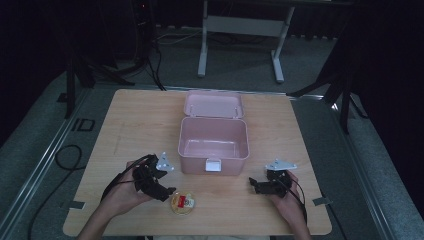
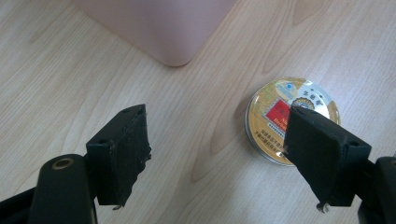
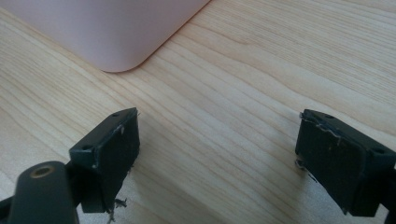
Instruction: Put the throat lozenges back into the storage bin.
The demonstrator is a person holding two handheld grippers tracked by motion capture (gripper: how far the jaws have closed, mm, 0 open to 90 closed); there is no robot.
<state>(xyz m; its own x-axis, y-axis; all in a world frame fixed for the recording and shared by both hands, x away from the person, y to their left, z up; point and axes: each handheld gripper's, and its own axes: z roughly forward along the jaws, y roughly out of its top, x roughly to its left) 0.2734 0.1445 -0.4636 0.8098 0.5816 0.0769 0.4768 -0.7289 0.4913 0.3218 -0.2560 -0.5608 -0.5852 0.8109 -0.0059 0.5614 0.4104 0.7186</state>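
Jaws of the left gripper [image 2: 217,158] are spread wide, nothing held, angled toward the round tin [image 2: 290,120] at lower centre for a pickup; the pink box [image 1: 213,140] is left open, the right gripper [image 3: 217,163] empty, agape.

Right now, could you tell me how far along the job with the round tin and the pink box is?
Done: the pink box stands open on the table. In hand: the left hand-held gripper, jaws open, is beside the round tin, not gripping it. Left: grasping the tin and, probably, putting it in the box. The right hand-held gripper is open, holding nothing.
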